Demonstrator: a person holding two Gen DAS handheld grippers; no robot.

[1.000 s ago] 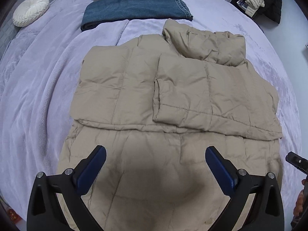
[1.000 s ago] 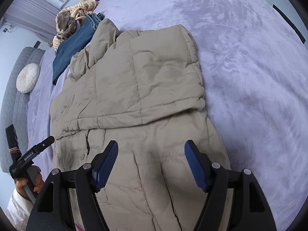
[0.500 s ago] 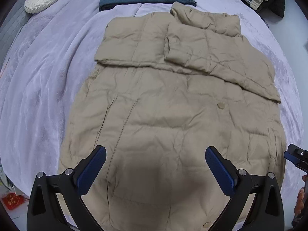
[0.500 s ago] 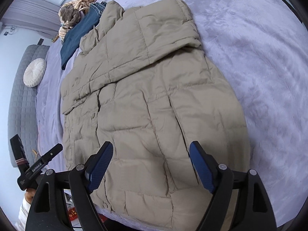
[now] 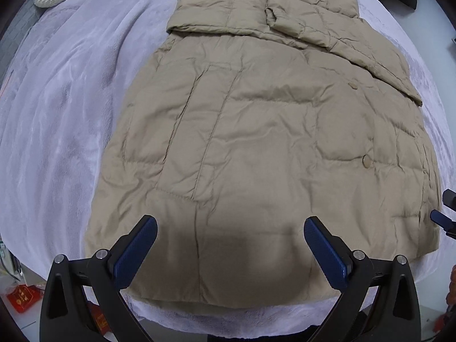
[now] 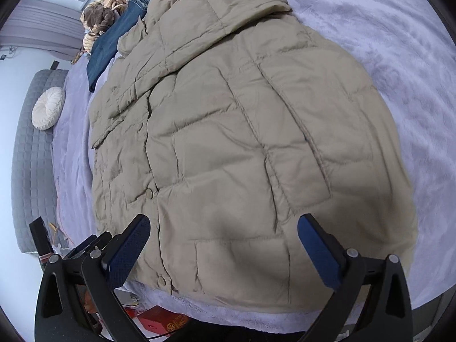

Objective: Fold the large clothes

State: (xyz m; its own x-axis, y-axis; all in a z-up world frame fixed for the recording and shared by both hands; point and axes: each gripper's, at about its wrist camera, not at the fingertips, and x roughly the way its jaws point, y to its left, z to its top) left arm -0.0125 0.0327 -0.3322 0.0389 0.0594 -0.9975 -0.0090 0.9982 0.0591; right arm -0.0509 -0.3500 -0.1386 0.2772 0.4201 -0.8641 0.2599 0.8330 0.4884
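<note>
Both fingers (image 5: 136, 252) above coat (image 5: 270, 142) hem

Both wrist views above coat (image 5: 256, 142) hem

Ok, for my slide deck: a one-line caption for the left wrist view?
Open left gripper above the hem of a beige quilted puffer coat on a lilac fleece blanket.

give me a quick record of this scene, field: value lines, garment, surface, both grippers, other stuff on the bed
garment: beige padded coat, spread flat, both sleeves folded across the chest
surface: lilac fleece blanket on a bed
left gripper: open, over the coat's hem, nothing between the jaws
right gripper: open, jaws have just been opening, over the hem, nothing gripped
other items: folded jeans beyond the collar, round white cushion
fold stage: sleeves in, body not yet folded
</note>
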